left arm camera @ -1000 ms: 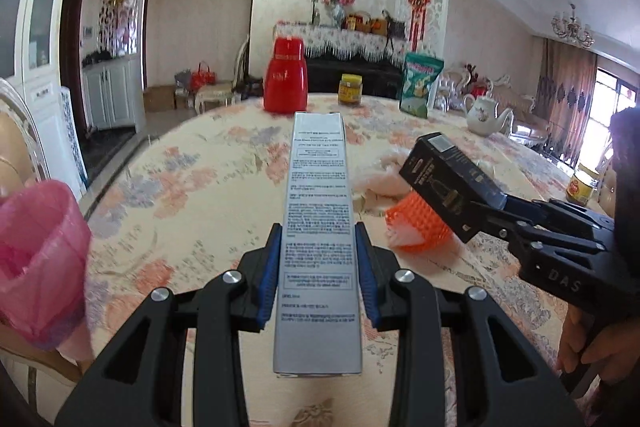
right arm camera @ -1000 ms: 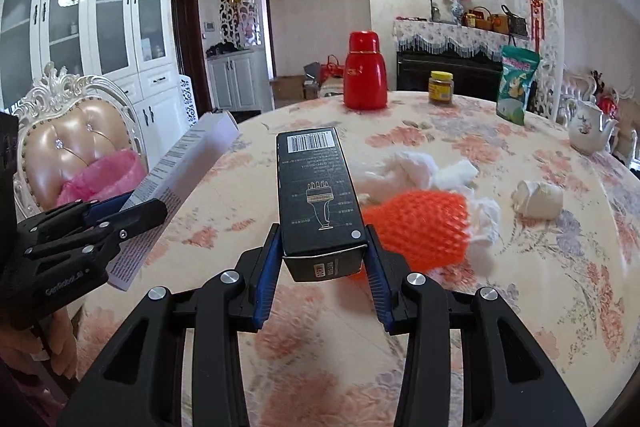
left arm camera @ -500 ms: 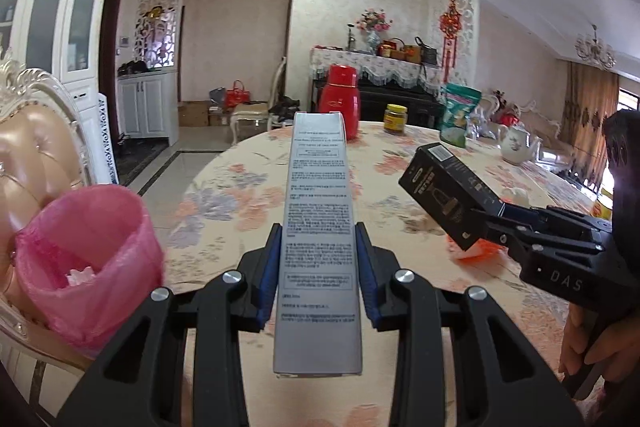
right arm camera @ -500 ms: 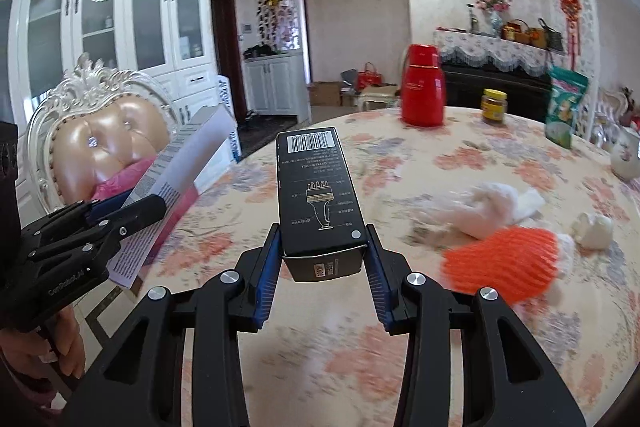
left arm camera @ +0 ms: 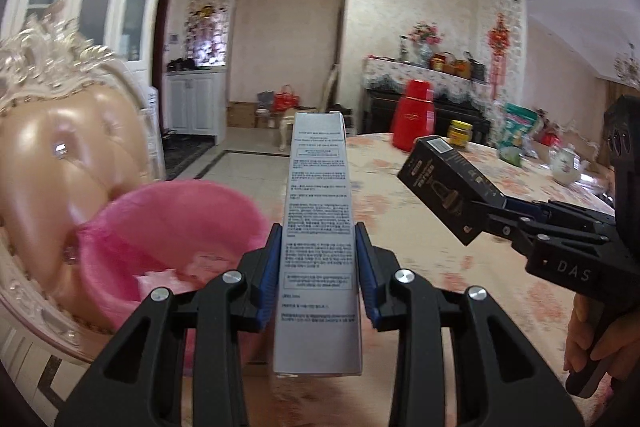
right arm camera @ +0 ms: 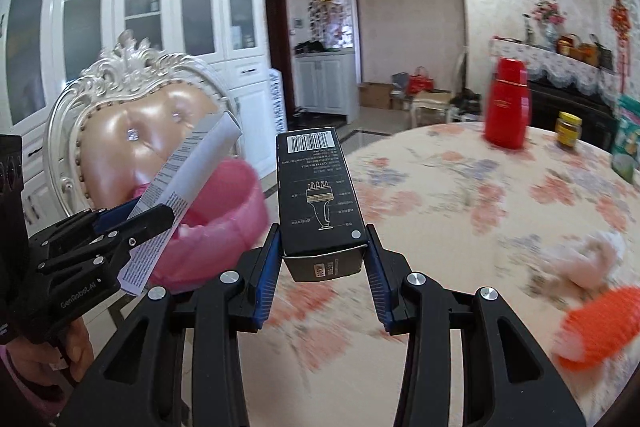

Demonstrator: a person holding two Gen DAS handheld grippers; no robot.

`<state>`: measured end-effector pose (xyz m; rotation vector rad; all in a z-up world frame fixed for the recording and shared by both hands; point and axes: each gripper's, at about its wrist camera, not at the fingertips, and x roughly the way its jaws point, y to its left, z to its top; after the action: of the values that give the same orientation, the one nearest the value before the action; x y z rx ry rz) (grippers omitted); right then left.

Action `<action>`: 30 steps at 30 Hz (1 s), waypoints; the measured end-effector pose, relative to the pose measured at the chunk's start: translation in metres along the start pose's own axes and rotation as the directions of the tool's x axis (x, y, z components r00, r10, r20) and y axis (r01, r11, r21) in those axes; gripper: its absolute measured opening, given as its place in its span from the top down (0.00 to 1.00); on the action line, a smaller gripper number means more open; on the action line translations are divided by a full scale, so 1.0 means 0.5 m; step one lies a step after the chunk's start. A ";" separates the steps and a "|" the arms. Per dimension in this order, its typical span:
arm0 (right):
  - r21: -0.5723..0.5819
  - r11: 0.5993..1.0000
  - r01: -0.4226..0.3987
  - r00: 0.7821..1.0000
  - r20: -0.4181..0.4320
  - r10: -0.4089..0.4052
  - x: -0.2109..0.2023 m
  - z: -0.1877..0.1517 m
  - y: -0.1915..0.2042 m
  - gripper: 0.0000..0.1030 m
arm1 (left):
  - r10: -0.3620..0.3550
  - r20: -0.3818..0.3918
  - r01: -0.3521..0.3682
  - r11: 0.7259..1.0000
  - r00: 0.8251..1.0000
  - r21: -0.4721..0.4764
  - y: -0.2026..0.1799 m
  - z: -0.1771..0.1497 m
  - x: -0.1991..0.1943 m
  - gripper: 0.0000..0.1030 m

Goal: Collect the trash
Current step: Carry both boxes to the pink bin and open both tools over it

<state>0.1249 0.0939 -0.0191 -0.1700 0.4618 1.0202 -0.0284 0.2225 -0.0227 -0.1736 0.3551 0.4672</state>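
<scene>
While both are clamping cartons, the left hand-held gripper (left arm camera: pixel 318 267), gripping the grey box (left arm camera: pixel 318 247), is sitting nearer the pink bin (left arm camera: pixel 160 223), lying forward-left; the right hand-held gripper (right arm camera: pixel 320 259) is gripping the black box (right arm camera: pixel 318 195).

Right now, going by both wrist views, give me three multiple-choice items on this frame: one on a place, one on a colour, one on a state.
1. Where is the pink-lined bin?
A. on the ornate chair
B. on the table
C. on the floor

2. What colour is the thermos?
A. green
B. red
C. white

3. What does the right gripper hold?
A. nothing
B. orange foam net
C. black box

Answers: 1 A, the bin sits against the chair's padded back. 2 B, its body is red. 3 C, the blue pads press the box's sides, while the left gripper clamps the grey carton.
</scene>
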 end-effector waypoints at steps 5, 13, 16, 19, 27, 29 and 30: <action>-0.025 0.997 -0.077 0.997 -0.010 0.077 0.072 0.036 0.060 0.61 | 0.078 0.000 -0.078 0.996 0.997 -0.030 0.101 0.012 0.005 0.67; -0.044 0.982 -0.184 0.981 -0.066 0.181 0.196 0.075 0.146 0.61 | 0.137 -0.057 -0.141 0.987 0.989 -0.077 0.232 0.034 0.047 0.67; -0.048 0.979 -0.200 0.977 -0.080 0.195 0.233 0.084 0.165 0.61 | 0.152 -0.067 -0.158 0.983 0.986 -0.091 0.269 0.037 0.069 0.67; -0.036 0.974 -0.223 0.971 -0.093 0.219 0.265 0.094 0.174 0.61 | 0.158 -0.074 -0.165 0.981 0.985 -0.098 0.291 0.043 0.092 0.67; -0.006 0.964 -0.265 0.958 -0.116 0.262 0.336 0.107 0.190 0.59 | 0.164 -0.089 -0.173 0.978 0.982 -0.118 0.333 0.052 0.137 0.64; -0.004 0.966 -0.260 0.959 -0.117 0.258 0.346 0.107 0.191 0.42 | 0.187 -0.079 -0.196 0.972 0.979 -0.127 0.343 0.052 0.132 0.33; 0.000 0.969 -0.248 0.963 -0.112 0.247 0.348 0.106 0.189 0.35 | 0.201 -0.062 -0.208 0.968 0.978 -0.138 0.350 0.051 0.125 0.29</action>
<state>0.1361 0.2972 -0.0426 -0.1858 0.5878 1.2638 -0.0509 0.4079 -0.0368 -0.2907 0.3877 0.6947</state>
